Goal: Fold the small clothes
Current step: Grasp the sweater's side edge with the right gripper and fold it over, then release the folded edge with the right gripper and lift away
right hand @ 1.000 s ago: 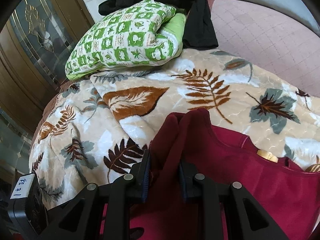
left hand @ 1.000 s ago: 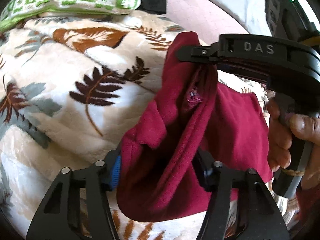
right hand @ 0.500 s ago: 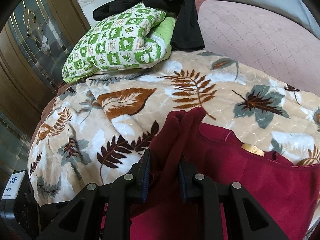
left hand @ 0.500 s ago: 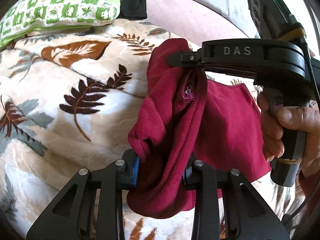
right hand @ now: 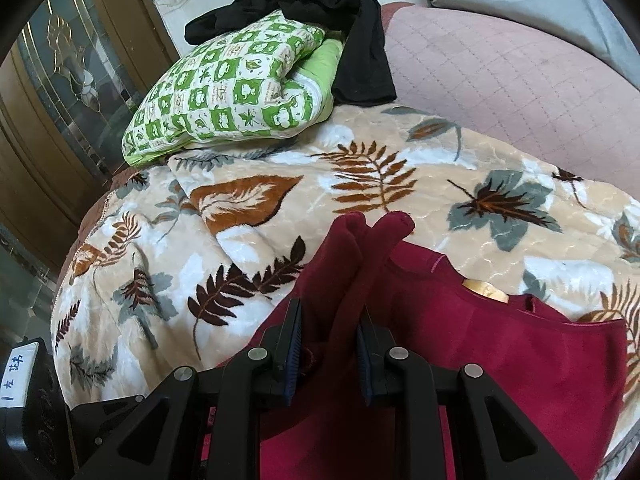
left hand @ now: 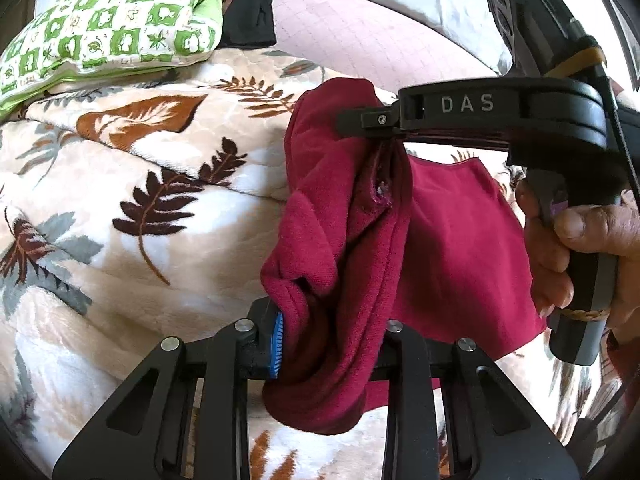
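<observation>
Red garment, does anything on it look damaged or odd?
Yes. The red garment has a small ragged spot with pale flecks in a crease just below the right gripper. It may be a hole or a decoration; I cannot tell.

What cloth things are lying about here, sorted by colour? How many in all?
Dark red: 1, the dark red fleece garment, clamped by the left tool and the right tool.
Black: 1, the black garment draped over the pillow.
Green and white: 1, the green-and-white checked pillow.
Cream with leaves: 1, the cream leaf-print blanket.
Pink: 1, the pink quilted cover.
Total: 5.
</observation>
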